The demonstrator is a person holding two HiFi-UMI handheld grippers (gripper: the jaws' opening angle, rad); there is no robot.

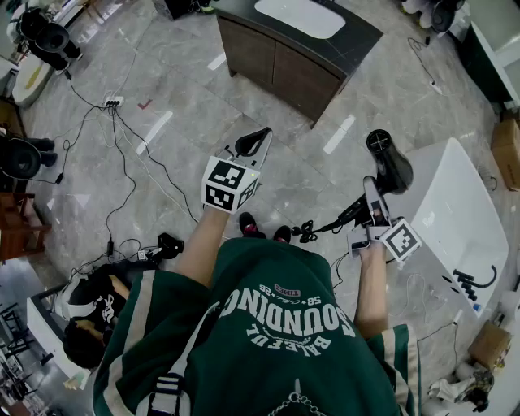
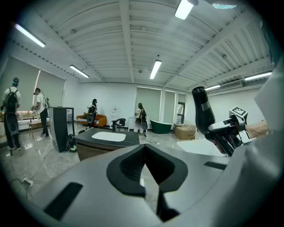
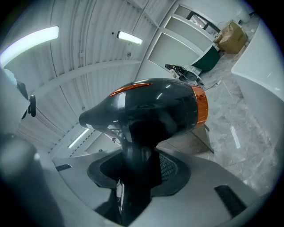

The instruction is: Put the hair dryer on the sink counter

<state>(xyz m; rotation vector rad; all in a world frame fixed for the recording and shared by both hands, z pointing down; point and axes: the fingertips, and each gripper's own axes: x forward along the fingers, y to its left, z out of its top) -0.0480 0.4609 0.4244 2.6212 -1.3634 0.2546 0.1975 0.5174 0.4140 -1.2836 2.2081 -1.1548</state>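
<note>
My right gripper point(image 1: 372, 197) is shut on the handle of a black hair dryer point(image 1: 388, 162), which it holds upright above the floor with the barrel on top. The dryer's cord point(image 1: 313, 230) trails back toward the person's feet. In the right gripper view the dryer point(image 3: 151, 111), with its orange band, fills the space between the jaws of the right gripper point(image 3: 137, 173). The dark sink counter point(image 1: 301, 57) with a white basin point(image 1: 301, 16) stands ahead. My left gripper point(image 1: 252, 145) hangs shut with nothing in it, pointing at the counter point(image 2: 106, 139). The left gripper view also shows the dryer point(image 2: 203, 111) at the right.
A white bathtub point(image 1: 455, 203) stands to the right of the dryer. Cables point(image 1: 122, 162) and a power strip point(image 1: 114, 101) lie on the marble floor at left. A cardboard box point(image 1: 508, 150) sits at far right. People point(image 2: 11, 111) stand far off at left.
</note>
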